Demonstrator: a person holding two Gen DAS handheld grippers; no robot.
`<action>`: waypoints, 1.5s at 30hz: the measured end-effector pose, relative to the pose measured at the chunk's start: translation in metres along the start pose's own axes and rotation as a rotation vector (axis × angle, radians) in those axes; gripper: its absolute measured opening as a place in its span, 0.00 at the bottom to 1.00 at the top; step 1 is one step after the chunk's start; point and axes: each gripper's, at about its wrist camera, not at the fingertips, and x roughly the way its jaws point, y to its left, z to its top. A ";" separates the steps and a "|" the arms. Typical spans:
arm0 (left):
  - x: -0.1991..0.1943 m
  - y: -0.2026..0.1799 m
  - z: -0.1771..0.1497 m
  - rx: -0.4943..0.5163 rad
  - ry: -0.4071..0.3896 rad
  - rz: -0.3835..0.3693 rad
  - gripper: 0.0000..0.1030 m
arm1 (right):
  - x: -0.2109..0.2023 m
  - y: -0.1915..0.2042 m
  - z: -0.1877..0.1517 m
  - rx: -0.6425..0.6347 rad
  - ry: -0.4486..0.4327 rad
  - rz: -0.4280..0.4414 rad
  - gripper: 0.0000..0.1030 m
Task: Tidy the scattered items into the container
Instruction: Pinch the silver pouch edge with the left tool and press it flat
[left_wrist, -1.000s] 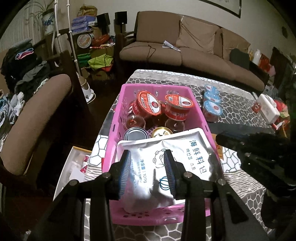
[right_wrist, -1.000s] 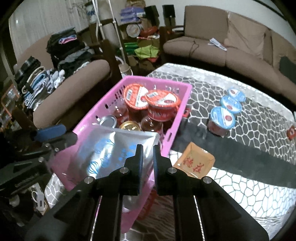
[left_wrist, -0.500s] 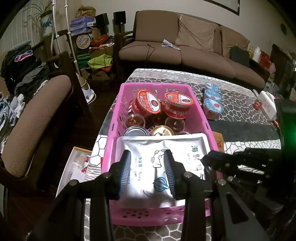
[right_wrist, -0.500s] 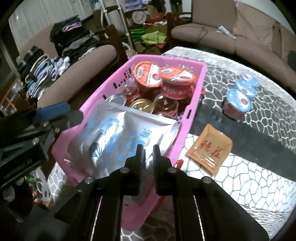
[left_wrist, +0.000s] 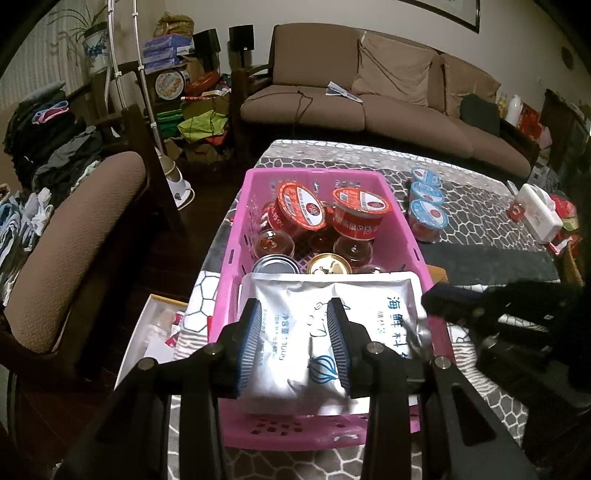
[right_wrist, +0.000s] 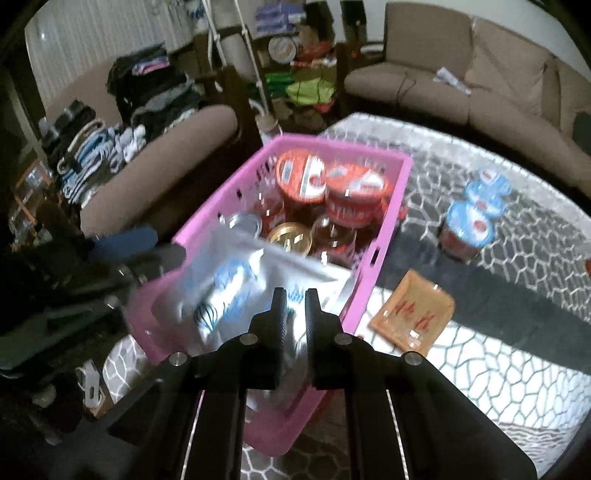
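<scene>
A pink basket (left_wrist: 229, 258) (right_wrist: 384, 229) on the patterned table holds red-lidded cups (left_wrist: 360, 210), two cans (left_wrist: 275, 266) and clear jars. A silver pouch (left_wrist: 369, 295) (right_wrist: 236, 280) with blue print lies across its near end. My left gripper (left_wrist: 293, 301) (right_wrist: 162, 243) hovers just above the pouch, its blue pads apart and not pressing on it. My right gripper (right_wrist: 295, 291) (left_wrist: 428, 295) is shut on the pouch's right edge, which is crumpled there. On the table to the right lie an orange packet (right_wrist: 412, 314) and three blue-lidded cups (left_wrist: 428, 214) (right_wrist: 472, 225).
A white bottle (left_wrist: 535, 214) and red packages sit at the table's far right. A brown armchair (left_wrist: 74, 240) stands close on the left, with a white box (left_wrist: 147, 339) on the floor beside the table. A brown sofa (left_wrist: 369, 110) runs behind the table.
The right gripper came down with the pouch's raised right side, so the pouch now lies flatter in the basket. The right view is now blurred. The left gripper has not moved.
</scene>
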 end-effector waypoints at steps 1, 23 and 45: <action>0.000 0.000 0.000 -0.001 0.001 -0.002 0.36 | -0.003 0.001 0.002 -0.004 -0.011 -0.004 0.09; 0.014 -0.003 -0.009 -0.002 0.035 -0.009 0.36 | 0.016 -0.005 -0.004 0.012 0.000 0.005 0.09; 0.034 -0.003 -0.013 0.007 0.071 0.002 0.36 | 0.037 -0.007 -0.004 0.022 0.025 0.014 0.10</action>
